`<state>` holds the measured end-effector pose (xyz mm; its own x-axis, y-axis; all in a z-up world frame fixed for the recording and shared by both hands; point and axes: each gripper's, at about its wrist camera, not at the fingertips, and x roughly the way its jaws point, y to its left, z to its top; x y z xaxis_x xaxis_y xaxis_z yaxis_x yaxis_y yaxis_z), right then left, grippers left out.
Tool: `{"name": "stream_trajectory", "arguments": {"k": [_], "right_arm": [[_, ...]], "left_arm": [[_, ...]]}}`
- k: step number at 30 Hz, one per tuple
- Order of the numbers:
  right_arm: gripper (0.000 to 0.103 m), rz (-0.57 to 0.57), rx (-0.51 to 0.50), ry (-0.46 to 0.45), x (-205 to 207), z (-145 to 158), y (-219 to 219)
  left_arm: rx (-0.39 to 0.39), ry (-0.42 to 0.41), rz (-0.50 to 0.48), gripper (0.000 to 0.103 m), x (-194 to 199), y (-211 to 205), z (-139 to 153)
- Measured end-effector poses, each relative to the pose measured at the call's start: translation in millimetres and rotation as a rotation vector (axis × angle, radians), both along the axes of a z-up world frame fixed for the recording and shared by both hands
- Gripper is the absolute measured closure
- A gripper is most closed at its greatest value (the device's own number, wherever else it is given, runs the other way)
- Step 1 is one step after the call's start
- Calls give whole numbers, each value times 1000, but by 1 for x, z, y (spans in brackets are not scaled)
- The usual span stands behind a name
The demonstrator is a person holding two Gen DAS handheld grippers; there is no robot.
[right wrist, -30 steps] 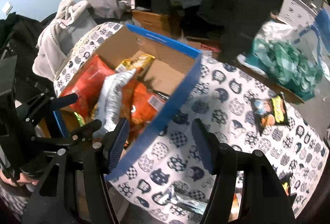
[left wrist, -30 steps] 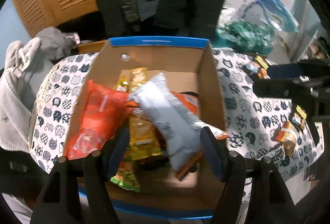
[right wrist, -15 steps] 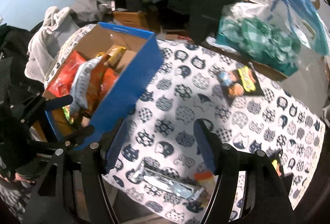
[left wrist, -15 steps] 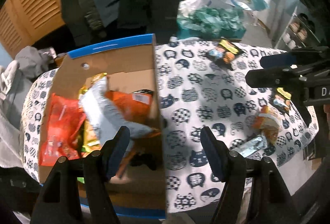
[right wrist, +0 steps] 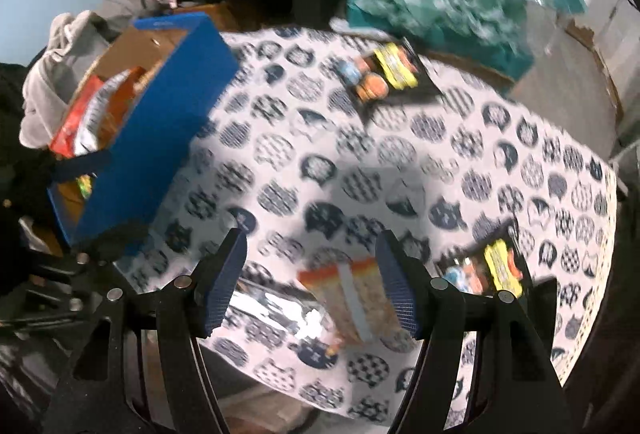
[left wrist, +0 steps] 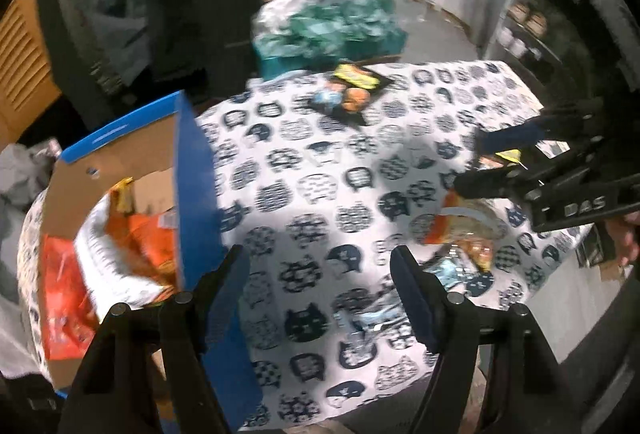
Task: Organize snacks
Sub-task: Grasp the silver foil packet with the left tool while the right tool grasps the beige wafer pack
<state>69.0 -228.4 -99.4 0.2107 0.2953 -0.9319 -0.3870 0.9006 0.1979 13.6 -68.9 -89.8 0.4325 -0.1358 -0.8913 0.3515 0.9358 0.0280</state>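
The right gripper point(right wrist: 310, 276), jaws spread and empty, hangs nearest the orange-and-white snack packet point(right wrist: 358, 304) at the table's near edge; its long axis runs edge-inward; the left gripper point(left wrist: 320, 292) is likewise spread, empty.

Right gripper point(right wrist: 310, 280) is seen with fingers point(right wrist: 224, 286) spread wide and nothing held between them. Below it, the table point(right wrist: 360, 162) is covered in a cat-print cloth. An orange snack packet point(right wrist: 356, 304) lies just inside the right finger, and a silver foil packet point(right wrist: 276, 310) lies beside it toward the left finger. A black snack packet point(right wrist: 390, 74) is seen at the far side of the table, and another black packet point(right wrist: 486, 268) near the right edge. The blue cardboard box point(right wrist: 160, 130) stands at left, with red, white and orange bags point(right wrist: 86, 114) inside. The view is blurred.
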Motion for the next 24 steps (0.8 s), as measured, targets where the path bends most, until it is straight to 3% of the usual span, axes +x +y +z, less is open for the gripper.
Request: {"name": "stream_trajectory", "arguments": {"k": [11, 24], "right_arm": [[35, -24, -47, 103, -24, -54, -38], [35, 25, -90, 130, -28, -89, -34]], "left_arm": [[26, 70, -176, 25, -15, -46, -30], [33, 112, -209, 25, -12, -48, -62]]}}
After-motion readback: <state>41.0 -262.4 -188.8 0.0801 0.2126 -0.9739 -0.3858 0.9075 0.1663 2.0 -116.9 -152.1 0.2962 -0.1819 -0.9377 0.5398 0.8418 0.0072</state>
